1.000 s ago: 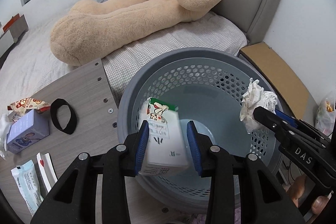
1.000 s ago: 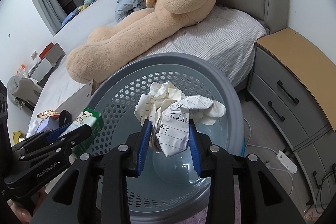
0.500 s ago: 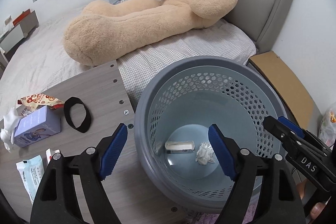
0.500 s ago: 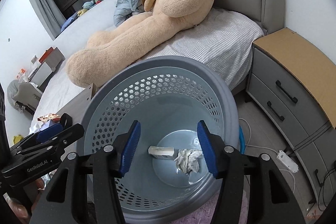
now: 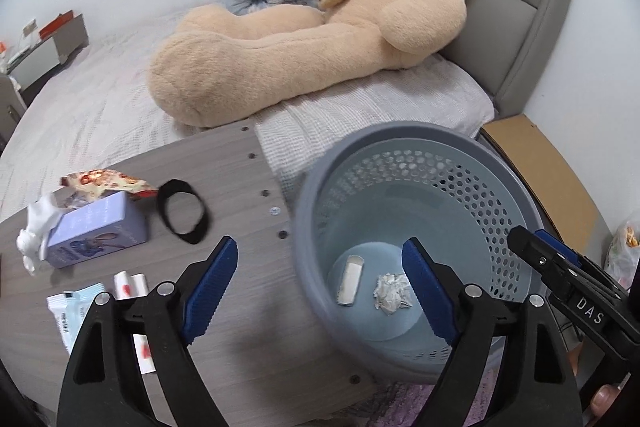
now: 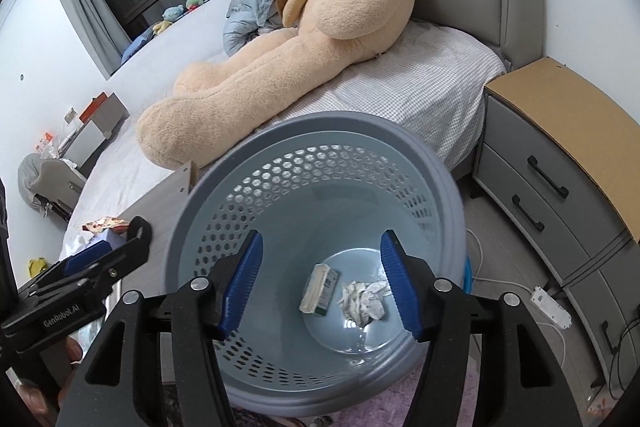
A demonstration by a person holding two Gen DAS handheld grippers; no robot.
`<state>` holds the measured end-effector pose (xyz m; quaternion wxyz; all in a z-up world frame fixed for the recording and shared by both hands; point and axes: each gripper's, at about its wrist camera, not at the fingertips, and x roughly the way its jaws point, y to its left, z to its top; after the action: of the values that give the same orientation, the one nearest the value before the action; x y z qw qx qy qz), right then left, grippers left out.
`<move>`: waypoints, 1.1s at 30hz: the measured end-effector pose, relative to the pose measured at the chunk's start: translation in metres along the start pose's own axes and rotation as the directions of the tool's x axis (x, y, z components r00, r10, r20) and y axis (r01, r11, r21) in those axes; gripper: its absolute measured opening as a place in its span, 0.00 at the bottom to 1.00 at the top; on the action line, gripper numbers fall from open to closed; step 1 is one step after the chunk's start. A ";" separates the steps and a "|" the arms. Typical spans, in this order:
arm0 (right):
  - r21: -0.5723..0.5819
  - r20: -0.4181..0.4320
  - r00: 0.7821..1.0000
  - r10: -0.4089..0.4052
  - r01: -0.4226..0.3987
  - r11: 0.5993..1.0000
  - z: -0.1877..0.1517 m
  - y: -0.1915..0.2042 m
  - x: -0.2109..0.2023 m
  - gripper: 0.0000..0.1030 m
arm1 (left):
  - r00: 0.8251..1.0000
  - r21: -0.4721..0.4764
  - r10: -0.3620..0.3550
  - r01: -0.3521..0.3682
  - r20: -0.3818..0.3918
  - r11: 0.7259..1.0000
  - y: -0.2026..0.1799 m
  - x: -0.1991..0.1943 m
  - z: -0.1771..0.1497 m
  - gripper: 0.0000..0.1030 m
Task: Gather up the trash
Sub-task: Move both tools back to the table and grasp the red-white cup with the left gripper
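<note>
A grey-blue perforated bin [image 5: 400, 147] [image 6: 320, 131] stands on the floor beside a grey wooden table [image 5: 248, 307]. A small carton [image 5: 349, 283] [image 6: 320, 287] and a crumpled paper ball [image 5: 392, 293] [image 6: 366, 301] lie on its bottom. My left gripper [image 5: 320, 287] is open and empty above the bin's left rim and the table edge. My right gripper [image 6: 320, 287] is open and empty above the bin. On the table lie a purple tissue box [image 5: 96, 231], a snack wrapper [image 5: 104, 183], a black band [image 5: 182, 213] and small sachets [image 5: 80, 307].
A bed with a large teddy bear [image 5: 320, 39] [image 6: 304, 47] lies behind the table and bin. A grey nightstand with a brown top [image 6: 560, 163] stands to the right. A power strip and cables [image 6: 548, 303] lie on the floor.
Both grippers opened and dropped the carton and the paper ball into the bin. The left gripper has since shifted left and back toward the table.
</note>
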<state>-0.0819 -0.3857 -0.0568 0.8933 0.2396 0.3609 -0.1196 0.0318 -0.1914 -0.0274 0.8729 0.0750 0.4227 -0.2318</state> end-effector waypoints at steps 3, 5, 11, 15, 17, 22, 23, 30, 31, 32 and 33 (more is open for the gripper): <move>-0.012 0.003 1.000 0.028 -0.028 1.000 -0.001 0.014 0.000 0.62 | 0.999 -0.049 0.036 -0.035 0.023 0.998 0.027 -0.014 -0.003 0.83; -0.037 0.002 0.999 0.045 -0.045 0.998 -0.001 0.029 0.000 0.62 | 0.997 -0.090 0.072 -0.068 0.039 0.994 0.051 -0.026 -0.006 0.85; -0.135 0.015 0.994 0.111 -0.108 0.985 -0.003 0.086 -0.002 0.69 | 0.966 -0.229 0.249 -0.226 0.075 0.947 0.142 -0.070 -0.026 0.86; -0.197 -0.007 0.987 0.162 -0.160 0.967 -0.010 0.134 0.003 0.69 | 0.929 -0.337 0.364 -0.321 0.072 0.885 0.208 -0.104 -0.046 0.88; -0.227 -0.022 0.983 0.181 -0.181 0.957 -0.015 0.155 0.007 0.69 | 0.909 -0.382 0.413 -0.362 0.058 0.850 0.240 -0.117 -0.056 0.88; -0.311 -0.059 0.974 0.219 -0.227 0.923 -0.032 0.213 0.013 0.69 | 0.850 -0.490 0.526 -0.464 -0.013 0.738 0.329 -0.147 -0.089 0.88; -0.320 -0.064 0.973 0.224 -0.232 0.918 -0.034 0.219 0.014 0.69 | 0.839 -0.508 0.544 -0.481 -0.030 0.714 0.346 -0.152 -0.096 0.88; -0.371 -0.110 0.967 0.230 -0.254 0.893 -0.049 0.268 0.025 0.69 | 0.787 -0.573 0.610 -0.541 -0.086 0.616 0.419 -0.174 -0.128 0.88; -0.375 -0.112 0.967 0.227 -0.253 0.892 -0.050 0.272 0.026 0.69 | 0.786 -0.578 0.612 -0.542 -0.091 0.610 0.427 -0.174 -0.131 0.88; -0.379 -0.114 0.968 0.224 -0.251 0.891 -0.051 0.277 0.027 0.69 | 0.785 -0.581 0.612 -0.543 -0.095 0.607 0.433 -0.174 -0.133 0.88; -0.384 -0.117 0.969 0.219 -0.248 0.889 -0.054 0.282 0.029 0.69 | 0.786 -0.584 0.610 -0.542 -0.098 0.604 0.440 -0.174 -0.135 0.88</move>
<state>0.0166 -0.1176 -0.0143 0.9179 0.0997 0.3773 0.0727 0.0498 0.2997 -0.0070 0.9016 -0.0772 0.3760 0.1995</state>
